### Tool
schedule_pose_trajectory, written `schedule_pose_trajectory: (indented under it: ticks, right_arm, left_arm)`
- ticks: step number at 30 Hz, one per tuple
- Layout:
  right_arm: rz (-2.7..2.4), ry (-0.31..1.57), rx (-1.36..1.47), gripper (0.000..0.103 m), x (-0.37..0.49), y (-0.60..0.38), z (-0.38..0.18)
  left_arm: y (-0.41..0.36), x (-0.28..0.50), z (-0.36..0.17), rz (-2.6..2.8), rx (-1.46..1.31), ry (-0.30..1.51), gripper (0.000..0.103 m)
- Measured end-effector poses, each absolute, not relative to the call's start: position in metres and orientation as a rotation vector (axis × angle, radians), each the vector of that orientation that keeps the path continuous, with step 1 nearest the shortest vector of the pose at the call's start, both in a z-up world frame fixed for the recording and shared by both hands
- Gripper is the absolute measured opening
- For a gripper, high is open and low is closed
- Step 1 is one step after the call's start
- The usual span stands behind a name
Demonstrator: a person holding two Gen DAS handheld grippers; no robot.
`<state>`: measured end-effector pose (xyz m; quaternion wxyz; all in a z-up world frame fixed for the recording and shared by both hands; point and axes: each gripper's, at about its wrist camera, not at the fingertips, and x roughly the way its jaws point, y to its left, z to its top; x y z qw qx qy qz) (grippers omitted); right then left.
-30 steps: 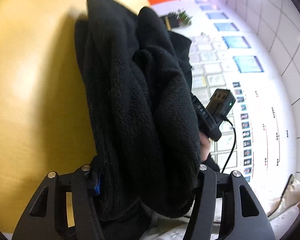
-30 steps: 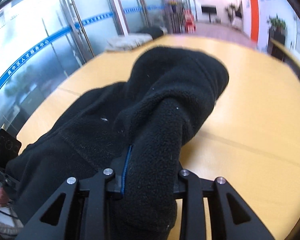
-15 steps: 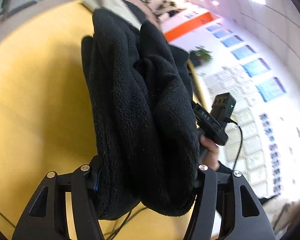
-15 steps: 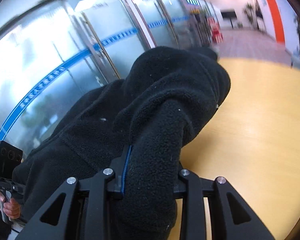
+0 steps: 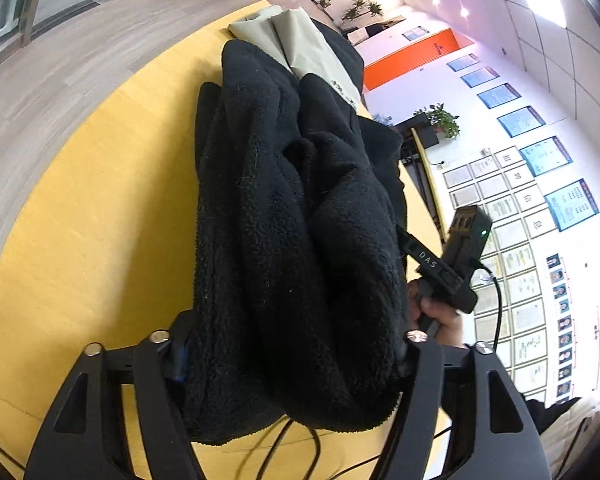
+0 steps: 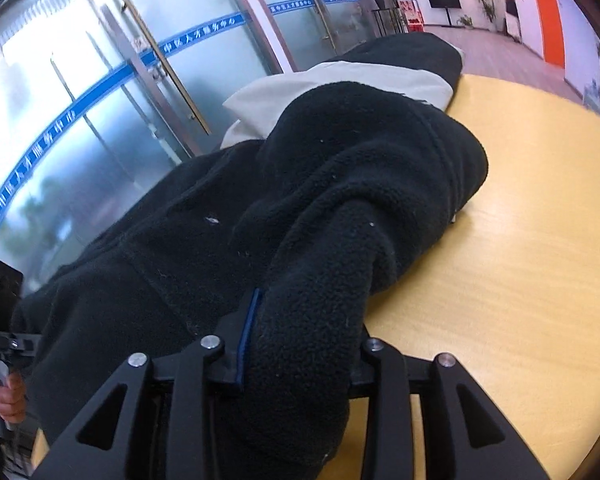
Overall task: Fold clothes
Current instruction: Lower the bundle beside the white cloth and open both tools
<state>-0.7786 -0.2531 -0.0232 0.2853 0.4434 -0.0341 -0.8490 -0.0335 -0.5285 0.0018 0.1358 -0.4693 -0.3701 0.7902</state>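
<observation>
Over on the left, the yellow table (image 5: 100, 208) now shows its curved edge with grey floor beyond, where a second ago it filled that whole side. The left gripper (image 5: 292, 364) is still clenched on a thick bunch of the black fleece (image 5: 292, 220), which is bundled up and stretches away from the near edge across the tabletop. New at the far end: a beige garment (image 5: 300, 36) has swung into sight, lying on a darker one just past the fleece. To the right, the right gripper (image 6: 296, 352) is likewise clamped on a fat roll of fleece (image 6: 340, 208), its far fold resting on the table (image 6: 520, 280). The wall of framed notices has slid rightward since the earlier frame, and the right-hand device (image 5: 456, 264) sits just beside the cloth.
</observation>
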Motion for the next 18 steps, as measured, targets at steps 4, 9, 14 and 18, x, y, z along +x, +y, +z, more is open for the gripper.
schedule_pose_trajectory:
  ticks: [4,9,14,18]
  right_arm:
    - [-2.278,0.092,1.206,0.057,-0.764,-0.248,-0.007]
    - [-2.286,0.322,1.027,0.09,-0.693,-0.235,0.047]
    - [-2.236,0.353,0.972,0.097,-0.622,-0.214,0.071]
    - [-2.224,0.378,0.962,0.098,-0.566,-0.198,0.062]
  left_arm:
    - [-0.529,-0.028,0.019,2.446,-1.354,-1.029,0.086]
    - [-0.506,0.033,0.064,2.804,-1.292,-0.776,0.103]
    - [-0.422,0.048,0.105,3.01,-1.288,-0.646,0.103]
    - [-0.347,0.072,0.095,3.08,-1.336,-0.574,0.103]
